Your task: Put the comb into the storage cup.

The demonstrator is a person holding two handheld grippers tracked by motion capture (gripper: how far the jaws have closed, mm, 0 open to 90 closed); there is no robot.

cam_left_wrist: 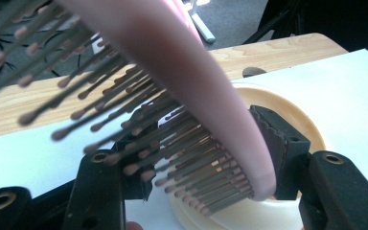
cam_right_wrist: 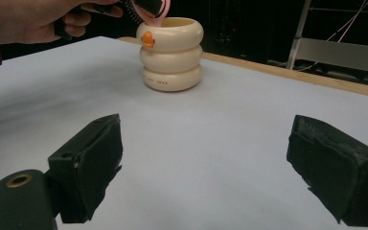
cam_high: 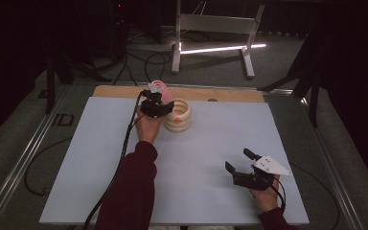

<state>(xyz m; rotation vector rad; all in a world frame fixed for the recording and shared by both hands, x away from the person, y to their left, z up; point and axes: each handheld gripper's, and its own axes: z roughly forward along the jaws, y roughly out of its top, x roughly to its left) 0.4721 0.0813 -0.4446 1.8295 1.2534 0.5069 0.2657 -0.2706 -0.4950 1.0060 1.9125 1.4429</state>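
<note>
A pink hairbrush (cam_high: 157,86) with dark bristles stands tilted, its lower end inside a cream ringed cup (cam_high: 181,120) at the back of the white table. My left gripper (cam_high: 160,103) is at the cup's rim with the brush (cam_left_wrist: 182,62) between its jaws. The pink back leans on one pad (cam_left_wrist: 270,139), the bristles reach toward the other jaw, and the jaws stand apart without pressing on it. My right gripper (cam_high: 239,160) rests near the front right, open and empty. In the right gripper view (cam_right_wrist: 206,163) it faces the cup (cam_right_wrist: 171,52) from afar.
The white mat (cam_high: 201,143) covers the table, with a strip of bare wood (cam_high: 230,94) along the far edge. A small orange mark (cam_right_wrist: 147,38) sits on the cup's top ring. A metal stand (cam_high: 211,28) and cables lie on the floor beyond.
</note>
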